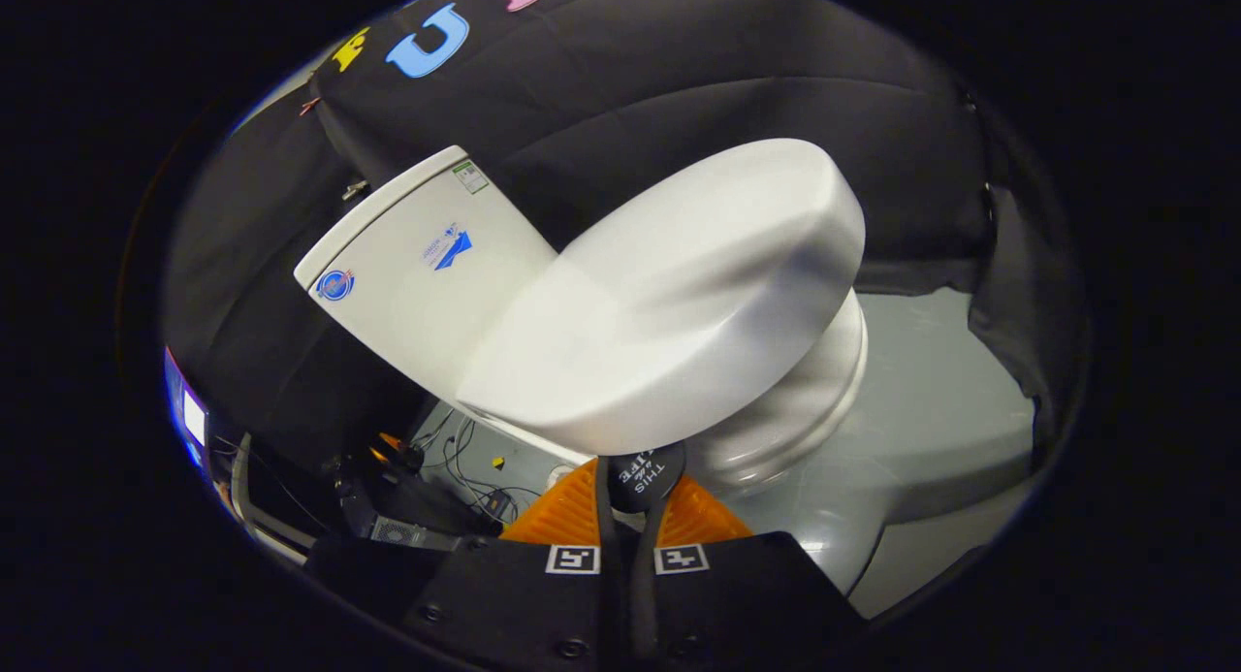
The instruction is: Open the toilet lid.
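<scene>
Claw (628, 505): I hold its fingers nearly closed, gripping nothing, just under the front rim of the toilet lid (669, 294).
Lid: down.
Left: lifting it fully, I judge.

Toilet lid (669, 304) is seen down on bowl (805, 410), just ahead of closed gripper (635, 502); tank (427, 265) sits behind the lid.

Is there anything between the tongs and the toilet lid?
In the gripper view, nothing sits between: the tongs, fingers close together, reach right up under the toilet lid's near edge.
</scene>
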`<state>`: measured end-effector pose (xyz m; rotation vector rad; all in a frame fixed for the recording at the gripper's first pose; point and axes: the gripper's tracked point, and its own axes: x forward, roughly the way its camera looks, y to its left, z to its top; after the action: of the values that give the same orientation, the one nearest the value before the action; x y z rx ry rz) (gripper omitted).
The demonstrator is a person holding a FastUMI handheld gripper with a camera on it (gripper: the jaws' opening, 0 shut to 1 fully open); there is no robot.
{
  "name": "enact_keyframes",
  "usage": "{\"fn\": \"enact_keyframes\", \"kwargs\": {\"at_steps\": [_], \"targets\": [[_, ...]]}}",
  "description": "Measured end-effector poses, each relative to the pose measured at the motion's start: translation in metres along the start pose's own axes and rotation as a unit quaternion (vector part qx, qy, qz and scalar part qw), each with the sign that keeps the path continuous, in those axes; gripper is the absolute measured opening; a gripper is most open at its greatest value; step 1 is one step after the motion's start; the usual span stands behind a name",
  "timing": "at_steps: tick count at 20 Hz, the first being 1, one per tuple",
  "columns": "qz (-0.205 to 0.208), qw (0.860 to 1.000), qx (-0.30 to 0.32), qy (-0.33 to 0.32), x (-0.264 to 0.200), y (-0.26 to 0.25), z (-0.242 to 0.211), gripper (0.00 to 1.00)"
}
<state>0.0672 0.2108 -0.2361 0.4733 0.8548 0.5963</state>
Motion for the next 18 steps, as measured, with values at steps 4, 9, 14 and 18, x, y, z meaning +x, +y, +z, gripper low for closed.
{"fn": "enact_keyframes", "kwargs": {"at_steps": [4,9,14,18], "targets": [[0.004,0.999,-0.038,-0.010,-0.008,0.018,0.021,0.06],[0.002,0.994,-0.107,-0.034,-0.025,0.055,0.051,0.05],[-0.013,0.982,-0.176,-0.066,-0.031,0.088,0.075,0.05],[-0.015,0.978,-0.193,-0.082,-0.032,0.106,0.086,0.05]]}}
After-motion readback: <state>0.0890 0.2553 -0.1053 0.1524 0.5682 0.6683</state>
